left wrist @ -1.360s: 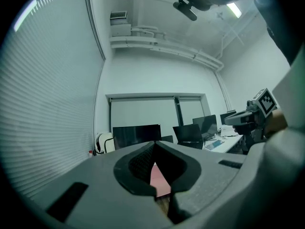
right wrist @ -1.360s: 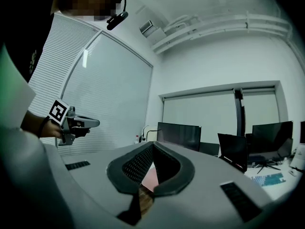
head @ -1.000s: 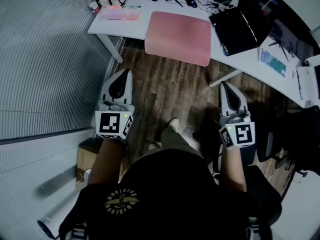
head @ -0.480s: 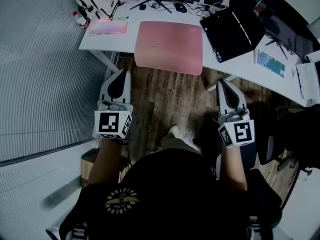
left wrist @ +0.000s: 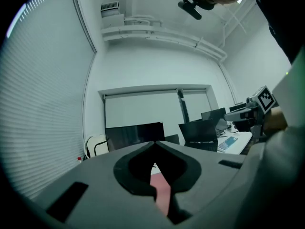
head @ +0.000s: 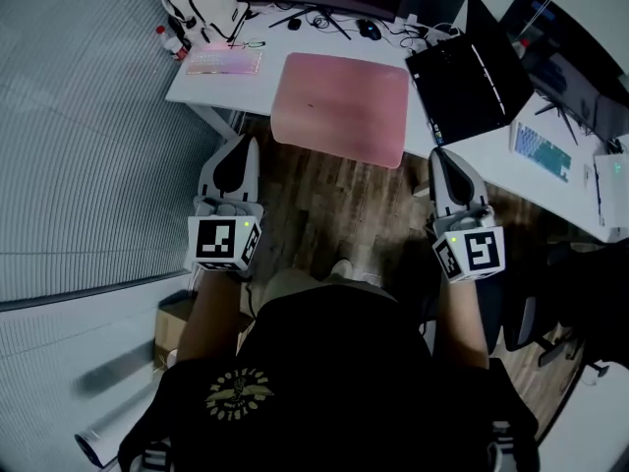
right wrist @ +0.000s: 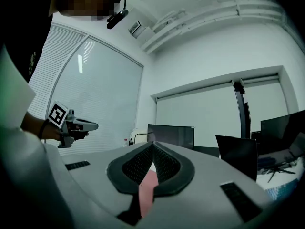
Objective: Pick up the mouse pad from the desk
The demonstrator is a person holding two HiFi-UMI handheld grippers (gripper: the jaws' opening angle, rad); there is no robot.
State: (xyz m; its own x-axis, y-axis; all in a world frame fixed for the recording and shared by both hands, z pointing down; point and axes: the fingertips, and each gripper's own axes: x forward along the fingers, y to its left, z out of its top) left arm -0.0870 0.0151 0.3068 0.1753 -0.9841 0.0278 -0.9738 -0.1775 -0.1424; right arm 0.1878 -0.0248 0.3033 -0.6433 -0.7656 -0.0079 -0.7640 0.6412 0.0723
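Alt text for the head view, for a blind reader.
A person holds the left gripper and right gripper, both shut and empty, short of a white desk where a pink mouse pad lies at the near edge, between a pink keyboard and an open laptop.

Dim, bluish, fisheye-warped edges

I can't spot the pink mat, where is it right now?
In the head view, the pink mouse pad lies at the front edge of the white desk, between the pink keyboard on its left and the open black laptop on its right.
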